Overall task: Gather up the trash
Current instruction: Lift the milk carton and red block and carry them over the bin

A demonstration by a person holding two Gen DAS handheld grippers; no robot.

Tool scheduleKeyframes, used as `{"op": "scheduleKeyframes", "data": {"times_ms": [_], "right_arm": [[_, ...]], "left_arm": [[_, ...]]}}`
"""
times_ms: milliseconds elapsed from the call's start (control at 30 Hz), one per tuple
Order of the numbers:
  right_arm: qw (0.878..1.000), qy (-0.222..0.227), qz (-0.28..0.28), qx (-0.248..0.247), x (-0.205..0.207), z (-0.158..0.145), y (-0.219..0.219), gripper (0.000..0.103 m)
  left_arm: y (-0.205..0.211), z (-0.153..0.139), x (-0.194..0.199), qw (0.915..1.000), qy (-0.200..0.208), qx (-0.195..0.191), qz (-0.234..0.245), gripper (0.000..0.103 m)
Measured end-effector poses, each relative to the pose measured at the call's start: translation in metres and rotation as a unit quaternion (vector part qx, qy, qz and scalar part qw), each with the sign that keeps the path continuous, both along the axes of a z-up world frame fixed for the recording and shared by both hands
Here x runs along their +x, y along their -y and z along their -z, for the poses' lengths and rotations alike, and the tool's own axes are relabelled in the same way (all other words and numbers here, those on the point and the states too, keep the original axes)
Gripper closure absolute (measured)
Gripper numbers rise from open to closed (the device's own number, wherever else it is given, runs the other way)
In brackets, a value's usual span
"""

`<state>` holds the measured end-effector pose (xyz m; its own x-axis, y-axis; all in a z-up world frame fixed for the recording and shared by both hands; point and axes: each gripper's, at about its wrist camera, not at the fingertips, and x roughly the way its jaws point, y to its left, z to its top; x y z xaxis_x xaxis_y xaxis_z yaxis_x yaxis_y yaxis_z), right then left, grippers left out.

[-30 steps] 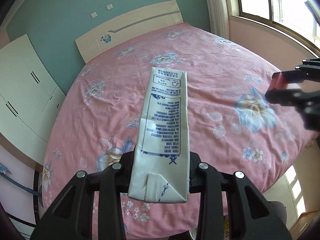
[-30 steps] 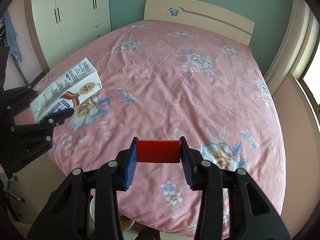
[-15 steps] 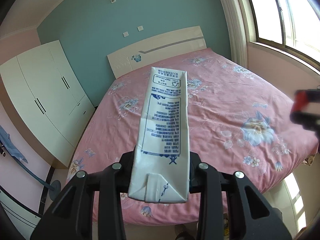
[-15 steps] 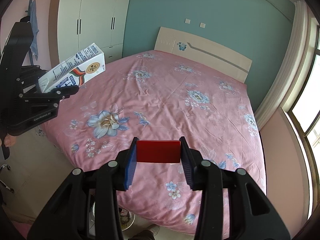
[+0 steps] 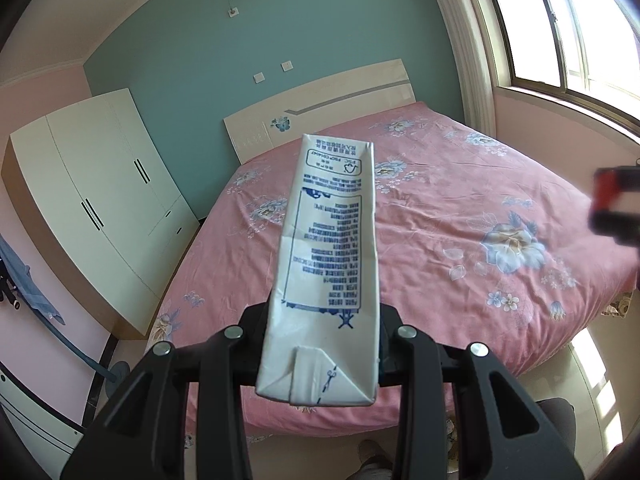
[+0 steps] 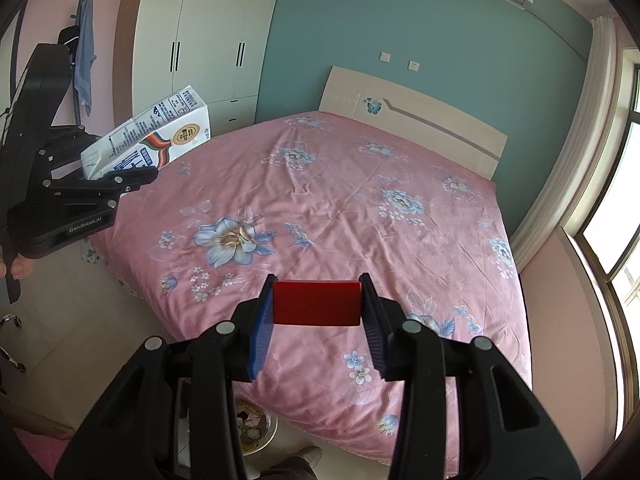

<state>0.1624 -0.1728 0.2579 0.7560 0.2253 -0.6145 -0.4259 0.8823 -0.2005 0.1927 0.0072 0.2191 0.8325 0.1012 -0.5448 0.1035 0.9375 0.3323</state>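
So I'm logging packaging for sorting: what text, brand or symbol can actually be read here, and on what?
"GenRobot.AI": on the left gripper body, right wrist view.
Carton: blue printed block text and a boxed logo, too small and upside down to read.
Red box in the right gripper: no text visible.

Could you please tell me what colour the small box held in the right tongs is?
The small box is plain red, clearest in the right wrist view.

Both wrist cams look down past their tongs, sharing the bed [image 5: 460,216], seemingly from above its foot.
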Motion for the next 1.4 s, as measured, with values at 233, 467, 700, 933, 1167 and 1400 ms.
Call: {"op": "scheduleKeyframes", "data": {"times_ms": [233, 467, 700, 933, 1167, 1400], "right_arm": [[1.000, -0.021, -0.009, 0.004, -0.004, 0.029, 0.000, 0.061], [0.998, -0.058, -0.019, 0.002, 0.001, 0.078, -0.007, 0.061], [0.993, -0.115, -0.020, 0.008, 0.013, 0.146, -0.012, 0.061], [0.985, -0.170, -0.023, 0.010, 0.022, 0.211, -0.021, 0.061], [0.977, -0.213, -0.027, 0.008, 0.021, 0.264, -0.031, 0.061], [0.967, -0.251, -0.039, 0.013, 0.011, 0.310, -0.043, 0.061]], "left_arm": [[-0.009, 0.041, -0.007, 0.9994, -0.033, -0.005, 0.001, 0.065], [-0.012, 0.094, -0.002, 0.9972, -0.075, 0.004, -0.005, 0.065], [-0.013, 0.159, 0.009, 0.9909, -0.135, -0.005, 0.004, 0.065], [-0.014, 0.221, 0.012, 0.9817, -0.190, -0.011, 0.007, 0.065], [-0.010, 0.271, 0.006, 0.9732, -0.229, -0.008, 0.013, 0.065], [0.001, 0.325, -0.008, 0.9601, -0.278, -0.006, 0.028, 0.065]]}}
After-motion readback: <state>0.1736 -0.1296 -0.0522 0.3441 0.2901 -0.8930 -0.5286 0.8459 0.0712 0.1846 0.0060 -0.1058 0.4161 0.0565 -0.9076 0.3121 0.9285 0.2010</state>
